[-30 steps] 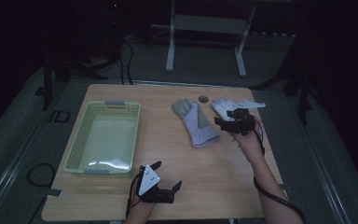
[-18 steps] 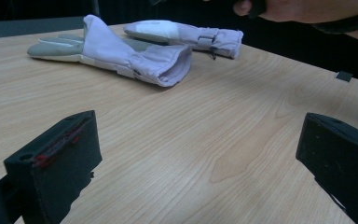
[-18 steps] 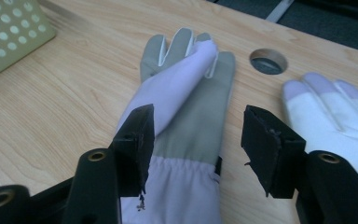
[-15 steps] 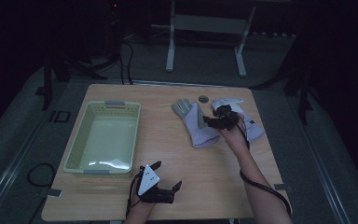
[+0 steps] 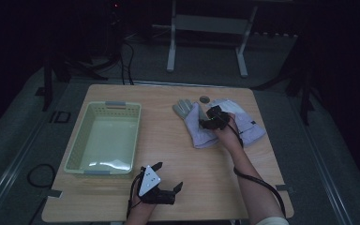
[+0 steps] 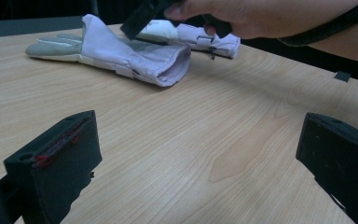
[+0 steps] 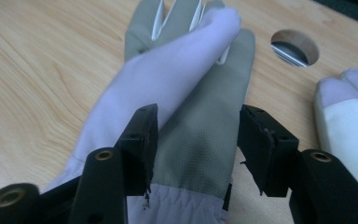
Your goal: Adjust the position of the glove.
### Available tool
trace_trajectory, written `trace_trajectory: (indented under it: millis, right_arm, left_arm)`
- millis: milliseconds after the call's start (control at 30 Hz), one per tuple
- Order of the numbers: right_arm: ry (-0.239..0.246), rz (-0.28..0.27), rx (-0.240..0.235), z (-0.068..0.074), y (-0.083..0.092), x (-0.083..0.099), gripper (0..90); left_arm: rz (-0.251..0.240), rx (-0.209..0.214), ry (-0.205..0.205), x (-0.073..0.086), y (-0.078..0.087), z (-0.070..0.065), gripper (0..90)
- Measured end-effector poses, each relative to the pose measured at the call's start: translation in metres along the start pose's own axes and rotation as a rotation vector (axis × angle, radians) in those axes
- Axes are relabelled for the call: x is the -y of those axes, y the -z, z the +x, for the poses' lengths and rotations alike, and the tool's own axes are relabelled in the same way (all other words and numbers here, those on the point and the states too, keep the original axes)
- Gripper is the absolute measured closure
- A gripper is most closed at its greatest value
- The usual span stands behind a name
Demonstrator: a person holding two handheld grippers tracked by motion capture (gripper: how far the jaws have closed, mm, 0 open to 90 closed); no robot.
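Black blocky grippers: left gripper bears grey triangular plate, right gripper trails black cable

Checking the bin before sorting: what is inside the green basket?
The green basket shows a bare, pale floor with nothing lying in it. Its near wall hides a thin strip of the floor.
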State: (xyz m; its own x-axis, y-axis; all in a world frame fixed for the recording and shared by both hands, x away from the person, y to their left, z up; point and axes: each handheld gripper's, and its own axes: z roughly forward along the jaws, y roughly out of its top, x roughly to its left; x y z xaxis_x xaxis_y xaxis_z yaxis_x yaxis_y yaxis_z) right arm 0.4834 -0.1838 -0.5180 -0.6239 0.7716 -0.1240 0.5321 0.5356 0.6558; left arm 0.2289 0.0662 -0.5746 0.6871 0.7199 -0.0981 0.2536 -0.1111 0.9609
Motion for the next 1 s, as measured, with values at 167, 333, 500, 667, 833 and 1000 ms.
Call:
trace_trajectory:
  millis: [167,333,500,667,833,1000]
  right_arm:
    - [0.062,0.079,0.002,0.004,-0.019,0.006,52.9]
    - [0.003,0.103,-0.064,-0.001,-0.022,0.006,65.3]
    - [-0.033,0.121,-0.036,0.004,-0.022,0.002,85.3]
    - [-0.153,0.049,-0.056,0.005,-0.004,-0.001,87.3]
    - [-0.264,-0.039,-0.063,0.009,0.027,-0.001,87.3]
    - [-0.312,-0.111,-0.059,0.026,0.061,-0.001,87.3]
  left_arm:
    - [-0.001,-0.001,0.002,0.000,0.000,0.000,0.0]
    - [-0.002,-0.001,0.004,0.000,0.000,0.000,0.0]
    - [-0.002,0.001,0.008,0.000,0.000,0.001,0.0]
    - [-0.003,0.003,0.009,0.000,0.000,0.001,0.0]
    - [-0.002,-0.001,0.004,0.000,0.000,0.000,0.0]
    - [-0.006,-0.001,0.004,0.000,0.000,0.000,0.0]
